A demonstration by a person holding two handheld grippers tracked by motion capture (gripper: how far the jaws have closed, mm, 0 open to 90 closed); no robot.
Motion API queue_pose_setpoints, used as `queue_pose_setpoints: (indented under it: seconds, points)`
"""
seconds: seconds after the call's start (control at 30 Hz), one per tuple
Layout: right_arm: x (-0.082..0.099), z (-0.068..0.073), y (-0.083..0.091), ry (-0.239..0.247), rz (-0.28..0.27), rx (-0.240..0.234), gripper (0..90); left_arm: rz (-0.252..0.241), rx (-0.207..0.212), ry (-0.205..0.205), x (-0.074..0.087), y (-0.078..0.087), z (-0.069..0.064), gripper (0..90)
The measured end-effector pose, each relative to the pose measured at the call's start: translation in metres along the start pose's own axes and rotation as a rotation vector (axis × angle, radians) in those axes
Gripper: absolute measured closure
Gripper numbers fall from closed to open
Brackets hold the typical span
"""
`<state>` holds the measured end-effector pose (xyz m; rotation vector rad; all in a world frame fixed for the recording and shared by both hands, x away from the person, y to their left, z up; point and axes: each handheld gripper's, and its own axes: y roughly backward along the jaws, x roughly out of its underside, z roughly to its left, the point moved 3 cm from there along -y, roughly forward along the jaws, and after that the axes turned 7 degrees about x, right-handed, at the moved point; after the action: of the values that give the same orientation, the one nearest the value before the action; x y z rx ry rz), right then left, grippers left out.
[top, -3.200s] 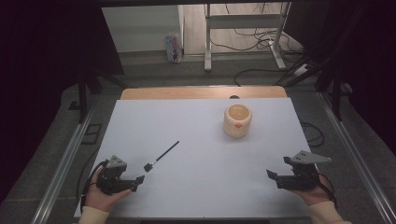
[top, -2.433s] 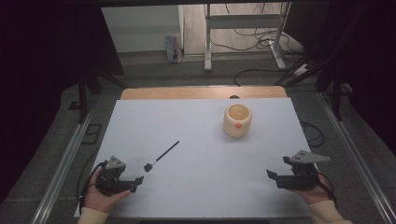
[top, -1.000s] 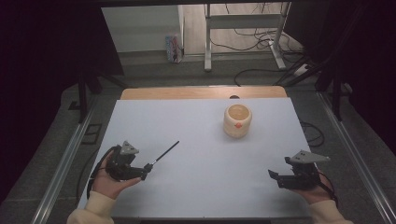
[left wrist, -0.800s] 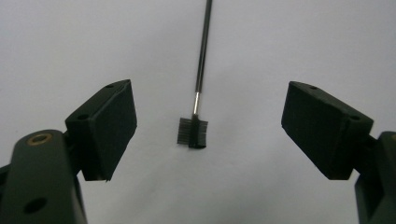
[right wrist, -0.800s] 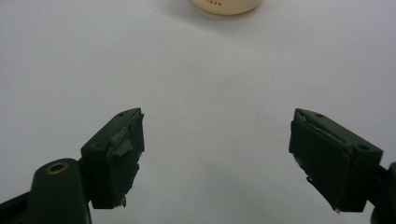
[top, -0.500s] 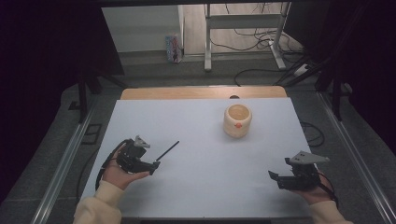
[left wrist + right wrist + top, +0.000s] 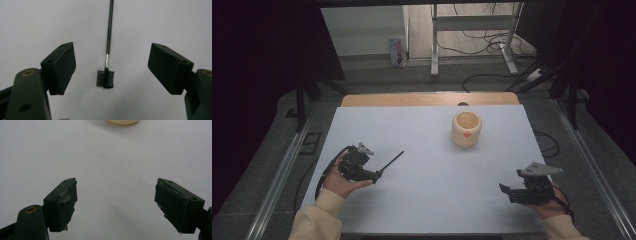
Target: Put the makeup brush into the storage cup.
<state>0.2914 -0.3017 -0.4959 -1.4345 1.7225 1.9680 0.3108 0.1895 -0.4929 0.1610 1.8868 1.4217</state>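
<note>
The jaws of the left gripper [image 7: 107,70] stand wide apart and hold nothing; between them, on the white desk [image 7: 427,200], lies the brush [image 7: 108,55], its small comb-and-bristle head near the camera and its thin black handle running away. Neither jaw touches it. In the high view the left gripper [image 7: 377,174] sits at the near left of the desk, its tips right at the head end of the brush [image 7: 391,160], whose handle points far and to the right. The right gripper [image 7: 116,205] also has its jaws wide open and empty; it rests at the near right [image 7: 507,190], well apart from the brush. A pale wooden cup [image 7: 466,129] stands upright toward the far right of the desk, and its base edge shows at the top of the right gripper view [image 7: 122,121].

The step in hand looks like the approach to grasp the brush. Next, the left gripper likely needs to lower until the jaws straddle the neck or handle, then close squarely; the handle is thin and lies flat, so the tips must come down close to the desk.
</note>
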Motion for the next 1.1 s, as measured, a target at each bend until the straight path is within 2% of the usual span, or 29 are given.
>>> queue_pose_setpoints:
  seconds: [0.13, 0.43, 0.77, 1.1]
  points:
    - [0.000, 0.000, 0.000, 0.000, 0.002, 0.001, 18.3, 0.001, -0.003, -0.012, -0.004, 0.000, -0.001, 24.2]
    - [0.000, 0.000, 0.000, 0.003, -0.001, 0.004, 18.4, 0.041, -0.003, -0.028, -0.011, -0.007, 0.003, 25.0]
    - [0.001, 0.000, -0.001, 0.006, 0.006, 0.008, 18.4, 0.073, 0.016, -0.041, -0.018, -0.012, 0.005, 25.1]
    - [0.001, 0.000, -0.001, 0.007, 0.011, 0.009, 18.4, 0.131, 0.025, -0.042, -0.023, -0.027, 0.008, 26.3]
